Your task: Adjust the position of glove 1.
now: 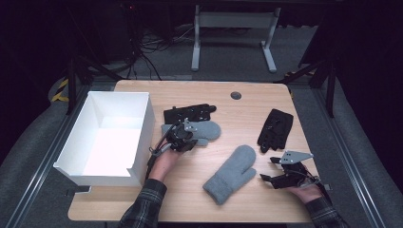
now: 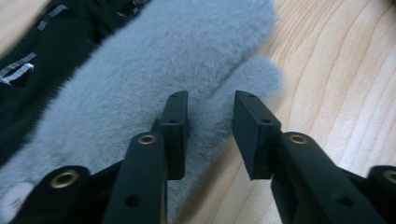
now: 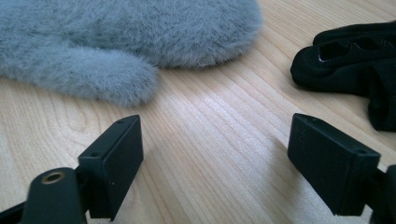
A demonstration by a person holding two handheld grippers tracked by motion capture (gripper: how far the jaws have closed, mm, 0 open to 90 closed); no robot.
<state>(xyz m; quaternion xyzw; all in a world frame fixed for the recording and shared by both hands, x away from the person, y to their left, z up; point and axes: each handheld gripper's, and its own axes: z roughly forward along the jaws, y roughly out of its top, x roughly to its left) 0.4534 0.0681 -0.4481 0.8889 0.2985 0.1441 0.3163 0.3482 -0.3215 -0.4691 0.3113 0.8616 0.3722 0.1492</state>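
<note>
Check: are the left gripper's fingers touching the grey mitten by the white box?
Cannot tell. In the left gripper view the fingers of the left gripper straddle the grey mitten with a gap between them; no view shows pad contact plainly.

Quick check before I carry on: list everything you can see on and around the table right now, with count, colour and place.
Grey mitten: one, grey fleece, table centre beside the box, under the left tongs.
Second grey mitten: one, grey, front centre, lying free.
Black glove: one, black with pale markings, just behind the first mitten.
Second black glove: one, black, right side of the table.
Box: one, white, open top, left edge of the table.
Table: one, light wood.
Desk frame: one, pale grey, on the floor behind.
Left tongs: black, jaws narrowed around the first mitten's fleece, grip not certain.
Right tongs: black, jaws wide open over bare wood, front right.
Sleeves: two, dark plaid, bottom edge.
</note>
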